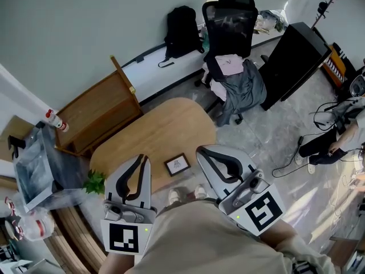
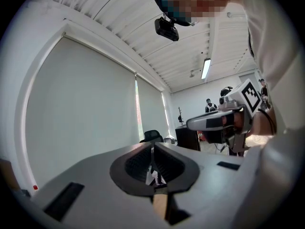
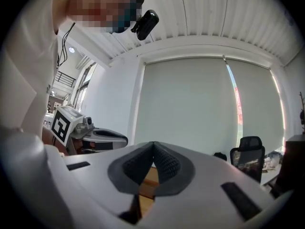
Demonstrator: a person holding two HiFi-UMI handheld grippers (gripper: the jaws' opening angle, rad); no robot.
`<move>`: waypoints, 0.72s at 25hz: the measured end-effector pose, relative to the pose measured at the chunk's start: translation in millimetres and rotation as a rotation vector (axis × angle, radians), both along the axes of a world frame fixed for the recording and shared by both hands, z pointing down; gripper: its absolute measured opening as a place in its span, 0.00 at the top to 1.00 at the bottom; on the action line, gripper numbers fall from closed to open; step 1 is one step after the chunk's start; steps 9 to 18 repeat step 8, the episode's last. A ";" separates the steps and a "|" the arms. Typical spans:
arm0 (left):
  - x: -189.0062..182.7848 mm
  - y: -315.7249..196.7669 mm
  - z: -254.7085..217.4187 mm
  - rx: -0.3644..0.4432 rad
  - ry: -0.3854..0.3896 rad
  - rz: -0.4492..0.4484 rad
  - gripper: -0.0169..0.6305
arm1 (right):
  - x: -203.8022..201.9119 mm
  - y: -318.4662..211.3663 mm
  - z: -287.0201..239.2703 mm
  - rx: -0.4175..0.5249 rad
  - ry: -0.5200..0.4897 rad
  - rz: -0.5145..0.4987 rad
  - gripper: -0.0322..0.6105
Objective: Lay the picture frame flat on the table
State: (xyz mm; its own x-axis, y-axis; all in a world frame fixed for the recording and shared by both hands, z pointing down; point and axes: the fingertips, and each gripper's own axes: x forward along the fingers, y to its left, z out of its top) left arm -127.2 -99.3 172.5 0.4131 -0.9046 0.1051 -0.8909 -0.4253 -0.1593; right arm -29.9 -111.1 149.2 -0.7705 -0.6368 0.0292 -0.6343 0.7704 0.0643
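Left tongs: jaws pressed together, nothing between them. They are held close to the person's body, above the near edge of the worktop. Right tongs: likewise closed and empty, tips meeting.

Picture frame sits between the two sets of tips, on the wooden worktop near its front edge. From above it cannot be told whether it stands propped or leans back.

Judged light and rigid, with a thin dark border. The front is probably glazed, so slick and breakable. Best taken by the border's top edge and eased backward.

Small plant is at the worktop's left edge, apart from the frame. Office chair, heaped with clothes, stands beyond the far end. Nothing appears to block the reach.
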 end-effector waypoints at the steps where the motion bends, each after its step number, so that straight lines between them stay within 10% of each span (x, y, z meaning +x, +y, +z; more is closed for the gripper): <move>1: -0.5 0.7 -0.5 0.002 -0.003 -0.001 0.94 | -0.6 0.3 0.4 -0.001 -0.002 -0.002 0.96; 18: -0.2 2.0 1.9 0.002 -0.005 -0.010 0.95 | 3.3 1.2 5.0 -0.016 -0.002 -0.004 0.96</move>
